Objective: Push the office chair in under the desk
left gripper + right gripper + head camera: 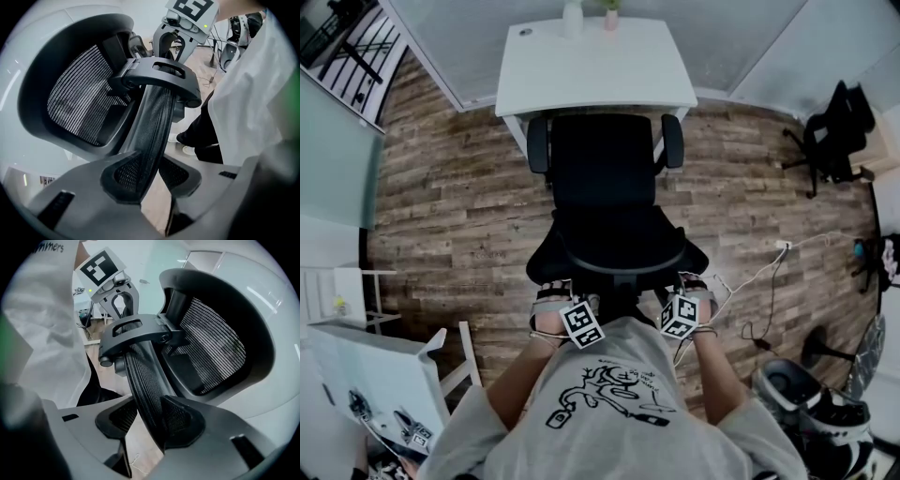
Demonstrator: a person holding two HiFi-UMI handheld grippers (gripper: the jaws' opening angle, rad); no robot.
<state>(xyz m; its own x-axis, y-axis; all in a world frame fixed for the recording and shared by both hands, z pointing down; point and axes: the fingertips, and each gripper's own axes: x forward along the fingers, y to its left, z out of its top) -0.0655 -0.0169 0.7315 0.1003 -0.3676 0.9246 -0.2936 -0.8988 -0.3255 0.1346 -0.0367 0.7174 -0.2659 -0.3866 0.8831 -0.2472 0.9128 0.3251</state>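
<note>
**Room Contents, Chair Standing at Desk**

Wood-plank floor (450, 187): brown, and it filled the width of the head view.

Person (619, 403): bottom centre of the head view, in a pale printed shirt, with both arms reaching up-frame.

Desk (595, 70): white and rectangular, at top centre against the wall.

Office chair (609, 202): black, at centre frame, facing the desk. Its armrests sat just below the desk's near edge. The seat and back stood out on the open floor, and the top of the back was nearest the person.

Second black chair (834, 131): upper right, well apart from the desk.

Left gripper (150, 176): at the left end of the backrest top, with its jaws pinching the rim of the mesh backrest (157, 122).

Right gripper (150, 420): at the right end of the same rim. Its jaws were spread wide, and the mesh passed between them and lay against one pad.

White cable (769, 281): loose on the floor at right.

Two small vessels (572, 17): at the desk's far edge, one white and one pink.
</note>
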